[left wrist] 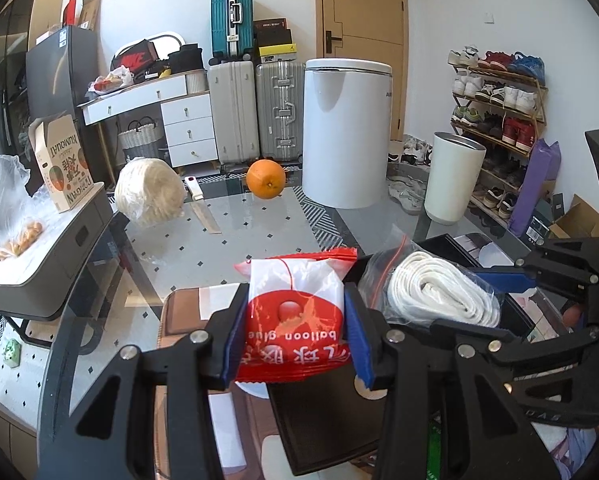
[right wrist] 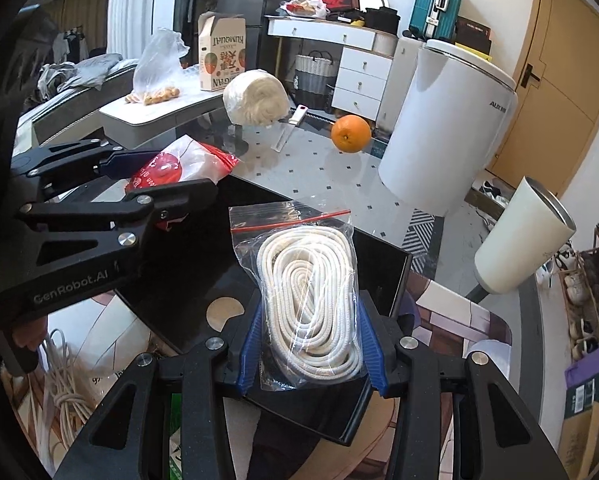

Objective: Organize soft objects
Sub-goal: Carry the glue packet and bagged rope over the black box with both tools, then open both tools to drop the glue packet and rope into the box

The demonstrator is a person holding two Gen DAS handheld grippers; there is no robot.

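My left gripper [left wrist: 295,320] is shut on a red and white balloon glue packet [left wrist: 295,312] and holds it above the glass table; the packet also shows in the right wrist view [right wrist: 179,164]. My right gripper [right wrist: 309,340] is shut on a clear zip bag of coiled white rope [right wrist: 311,292], held over a black tray [right wrist: 383,280]. The bag also shows in the left wrist view [left wrist: 439,292], to the right of the packet. The left gripper [right wrist: 147,178] is to the left of the rope bag.
On the glass table [left wrist: 219,248] lie a wrapped ball of pale yarn [left wrist: 149,192], an orange [left wrist: 265,179], a knife [left wrist: 203,210], a big white bin [left wrist: 345,132] and a white cup [left wrist: 453,178]. A grey side stand [left wrist: 39,248] is at the left.
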